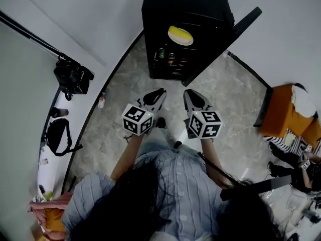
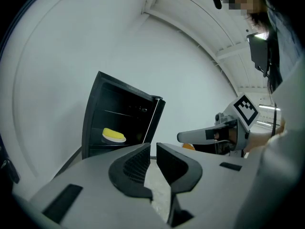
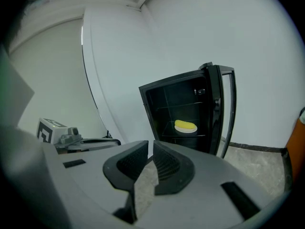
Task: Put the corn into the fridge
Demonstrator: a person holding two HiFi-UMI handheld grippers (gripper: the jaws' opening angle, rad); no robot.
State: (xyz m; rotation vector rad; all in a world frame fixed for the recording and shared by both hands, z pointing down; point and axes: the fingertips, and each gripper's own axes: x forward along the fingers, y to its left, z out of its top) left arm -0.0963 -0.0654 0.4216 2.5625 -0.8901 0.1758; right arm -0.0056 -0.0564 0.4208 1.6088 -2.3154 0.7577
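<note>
One black mini fridge [image 1: 165, 6], its single door [image 1: 245, 22] swung open to the right in the head view. One yellow corn cob [image 1: 179, 33] lies on one round white plate [image 1: 190, 41] on the upper shelf inside. So the corn is in the fridge, well apart from both grippers. The shelf below holds a few small bottles or cans [image 1: 161, 53]; exact count unclear.

Two grippers, side by side above the grey marble floor [image 1: 225, 89], both pointing towards the fridge opening.
- Left gripper [image 2: 153, 145]: jaws closed down to a thin slit, nothing between the pads.
- Right gripper [image 3: 151, 141]: same, pads almost meeting, nothing held.

One cube with square markers per gripper: left marker cube [image 1: 137, 119], right marker cube [image 1: 204, 123].

One black shoulder bag [image 1: 57, 134] sits at the left by the white wall. One orange seat [image 1: 283, 112] at the right.
</note>
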